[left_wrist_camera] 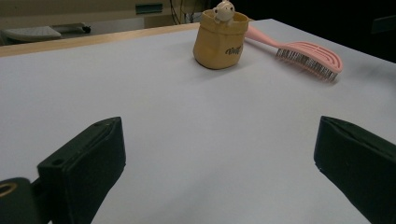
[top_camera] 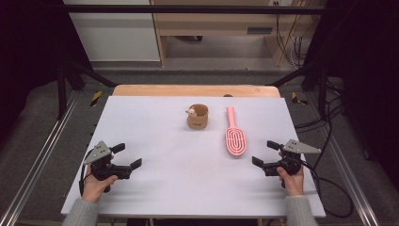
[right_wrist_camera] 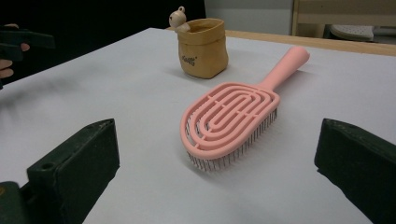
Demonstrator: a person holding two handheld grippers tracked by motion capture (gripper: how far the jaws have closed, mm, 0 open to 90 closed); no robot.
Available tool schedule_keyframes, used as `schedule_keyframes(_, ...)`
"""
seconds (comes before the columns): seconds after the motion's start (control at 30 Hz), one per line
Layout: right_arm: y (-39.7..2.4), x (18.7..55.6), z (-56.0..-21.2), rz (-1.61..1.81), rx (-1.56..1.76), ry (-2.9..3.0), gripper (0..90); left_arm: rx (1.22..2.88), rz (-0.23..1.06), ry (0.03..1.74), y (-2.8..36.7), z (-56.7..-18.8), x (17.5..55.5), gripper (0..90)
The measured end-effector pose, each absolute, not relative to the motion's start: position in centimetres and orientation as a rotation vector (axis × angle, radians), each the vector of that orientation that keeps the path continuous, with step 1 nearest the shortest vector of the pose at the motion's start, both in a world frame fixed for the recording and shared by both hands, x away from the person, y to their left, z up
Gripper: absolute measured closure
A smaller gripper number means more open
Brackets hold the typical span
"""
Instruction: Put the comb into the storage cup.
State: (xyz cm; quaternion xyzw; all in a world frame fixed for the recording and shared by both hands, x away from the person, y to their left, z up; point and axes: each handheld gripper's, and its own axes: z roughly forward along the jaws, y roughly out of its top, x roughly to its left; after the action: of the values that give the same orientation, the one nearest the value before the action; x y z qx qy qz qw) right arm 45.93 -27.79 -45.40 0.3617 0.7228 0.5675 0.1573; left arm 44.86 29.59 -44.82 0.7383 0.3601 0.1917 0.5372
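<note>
The right tool (top_camera: 267,157) rests low over the desk (top_camera: 155,188) at the near right, its jaws spread wide with nothing between them and nothing touching the pads. In the right gripper view the two black jaws frame the pink hairbrush (right_wrist_camera: 231,123), which lies just ahead of them, slightly toward the left jaw.

The brush rests bristles down, its oval head nearest this tool and its handle running away toward the far edge of the desk, so the long axis points roughly along the tool's line of sight. From above, the hairbrush (top_camera: 234,134) lies just beyond and to the left of the right tool, near but apart from it. This hand is clearly the closer one.

The left tool (top_camera: 123,157) sits at the near left of the desk, also spread wide and empty, well apart from the brush. In the left gripper view the brush (left_wrist_camera: 306,55) shows far off to the right.

Beside the handle, to its left, stands a small tan pouch (top_camera: 197,116) with a little figure at its rim; it seems not to touch the brush, though the gap is hard to judge.
</note>
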Motion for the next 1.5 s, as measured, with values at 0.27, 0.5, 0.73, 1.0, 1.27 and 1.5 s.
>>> schedule_keyframes(0.27, -27.7, 46.0, -45.3, 1.611, 1.045, 2.069, 0.6, 1.755, 0.456, 0.857, 29.6, -44.8, 44.8, 2.0)
schedule_keyframes(0.5, -27.4, 46.0, -44.9, 1.584, 1.046, 2.071, 0.6, 1.754, 0.454, 0.861, 29.6, -44.9, 44.9, 2.1)
schedule_keyframes(0.73, -27.0, 46.2, -44.4, 1.558, 1.048, 2.076, 1.0, 1.756, 0.457, 0.864, 29.6, -44.9, 44.9, 2.1)
schedule_keyframes(1.0, -26.1, 46.8, -44.0, 1.463, 1.076, 2.069, 9.9, 1.757, 0.462, 0.870, 29.6, -45.0, 44.9, 2.1)
schedule_keyframes(1.27, -24.9, 47.7, -43.4, 1.422, 1.061, 2.115, 27.4, 1.759, 0.467, 0.875, 29.6, -45.1, 45.0, 2.1)
schedule_keyframes(1.5, -24.0, 48.6, -43.1, 1.365, 1.058, 2.142, 43.7, 1.764, 0.467, 0.876, 29.6, -45.1, 45.1, 2.2)
